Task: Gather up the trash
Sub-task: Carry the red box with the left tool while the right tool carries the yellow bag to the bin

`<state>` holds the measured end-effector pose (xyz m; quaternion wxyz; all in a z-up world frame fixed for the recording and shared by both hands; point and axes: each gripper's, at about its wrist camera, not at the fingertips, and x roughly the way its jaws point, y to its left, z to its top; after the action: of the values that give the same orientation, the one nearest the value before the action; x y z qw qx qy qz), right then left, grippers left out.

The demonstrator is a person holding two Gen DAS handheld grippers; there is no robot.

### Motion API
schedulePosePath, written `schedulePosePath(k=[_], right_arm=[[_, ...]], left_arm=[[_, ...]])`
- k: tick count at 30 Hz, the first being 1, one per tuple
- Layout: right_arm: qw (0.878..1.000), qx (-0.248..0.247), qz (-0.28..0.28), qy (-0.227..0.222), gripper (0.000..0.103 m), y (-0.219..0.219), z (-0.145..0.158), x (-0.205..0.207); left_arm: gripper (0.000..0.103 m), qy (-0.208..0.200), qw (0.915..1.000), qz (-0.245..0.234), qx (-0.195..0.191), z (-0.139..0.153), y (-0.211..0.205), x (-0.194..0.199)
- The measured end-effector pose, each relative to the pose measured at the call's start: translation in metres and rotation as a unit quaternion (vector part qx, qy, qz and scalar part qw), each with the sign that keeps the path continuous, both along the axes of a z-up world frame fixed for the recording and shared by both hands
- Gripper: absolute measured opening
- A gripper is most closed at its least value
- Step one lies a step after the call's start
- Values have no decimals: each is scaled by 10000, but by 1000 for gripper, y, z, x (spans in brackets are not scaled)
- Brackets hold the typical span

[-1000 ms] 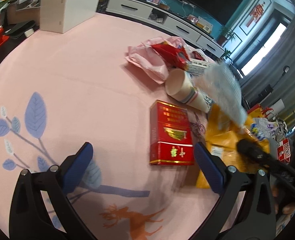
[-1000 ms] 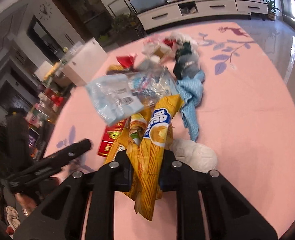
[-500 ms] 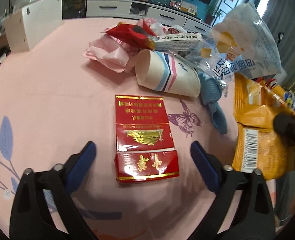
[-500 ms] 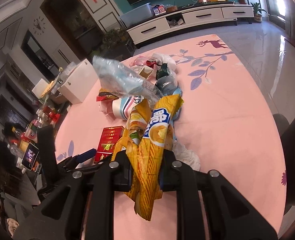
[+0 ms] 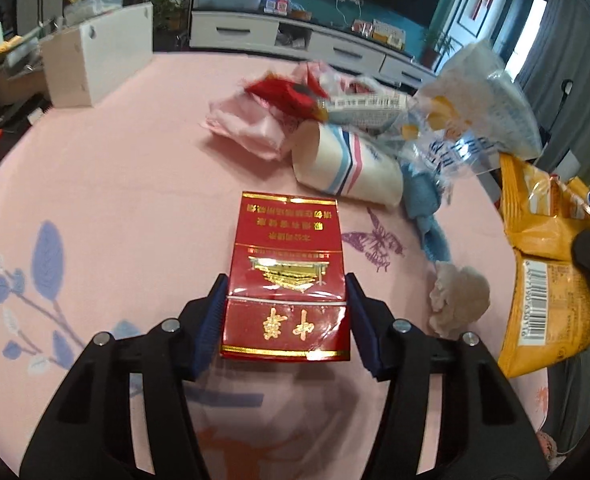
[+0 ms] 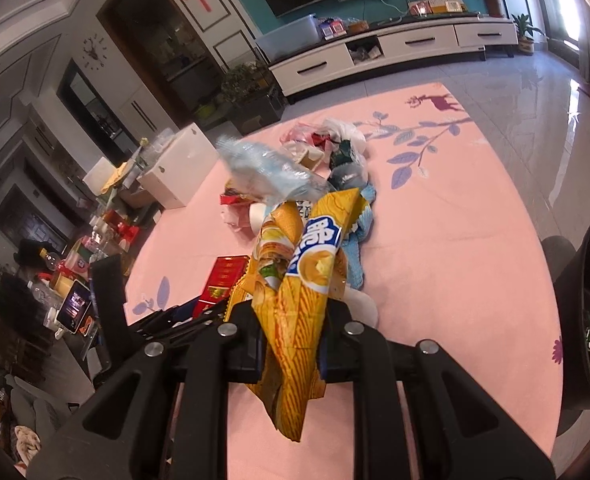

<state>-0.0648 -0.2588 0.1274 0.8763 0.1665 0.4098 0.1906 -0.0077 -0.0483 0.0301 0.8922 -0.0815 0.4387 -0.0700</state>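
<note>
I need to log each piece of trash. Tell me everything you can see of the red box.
The red box is a flat, glossy pack, likely cardboard under film, with gold lettering, a gold emblem and gold borders. A seam near one end marks a hinged lid, which looks shut. It lies flat on the pink mat, lid end toward the left gripper, whose blue pads have just been closing and now sit against its two long sides. Nothing else touches it.

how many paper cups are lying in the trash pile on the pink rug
1. A white paper cup with blue and pink stripes lies on its side just beyond the red and gold cigarette pack, against the crumpled pink plastic bag. Others could be hidden under the wrappers.
</note>
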Motion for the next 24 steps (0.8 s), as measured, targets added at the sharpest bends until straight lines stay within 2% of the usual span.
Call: schedulePosePath(k=[5,11,13,15,24], right_arm=[[9997,25,109,-228,19,2,13,-11],[9981,247,267,-498,20,2,27,-24],[9978,119,193,-617,20,4,32,-28],[9976,-46,93,-688,20,6,33,-29],[9988,-94,-26,-484,20,4,22,-16]], left_arm=[[58,-332,9986,100,-407,31,14,-15],[58,-555,9965,100,-609,52,21,-28],[58,-638,9957,104,-664,59,23,-30],[58,-698,9954,80,-653,62,22,-33],[58,-706,9965,-68,-453,61,7,-37]])
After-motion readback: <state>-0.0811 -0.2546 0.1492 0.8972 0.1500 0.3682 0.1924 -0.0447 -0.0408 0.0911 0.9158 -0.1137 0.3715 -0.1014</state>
